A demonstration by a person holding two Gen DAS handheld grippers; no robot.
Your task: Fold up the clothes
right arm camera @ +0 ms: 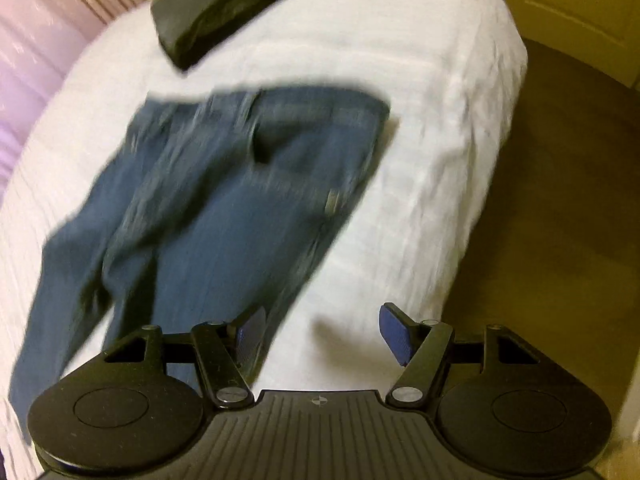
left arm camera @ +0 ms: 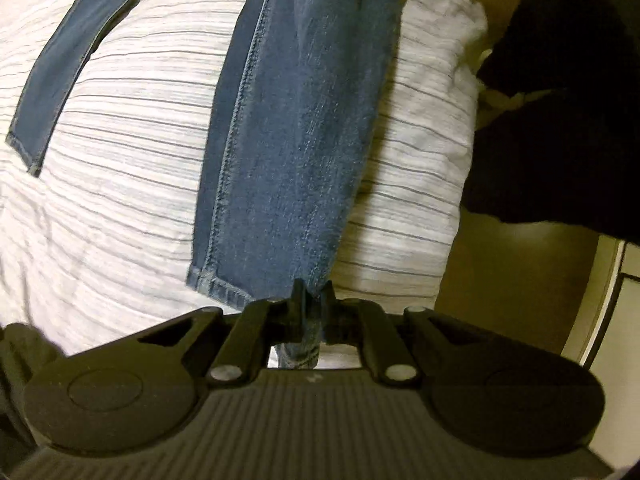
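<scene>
A bed covered with a white bedspread with thin grey stripes fills most of both views. Beside the bed lies a brown floor. A cream-coloured door stands at the far right. A pink curtain-like surface, blurred, runs along the bed's left edge.

Left tool is clamped tight on denim, right tool gapes wide, holding nothing
</scene>
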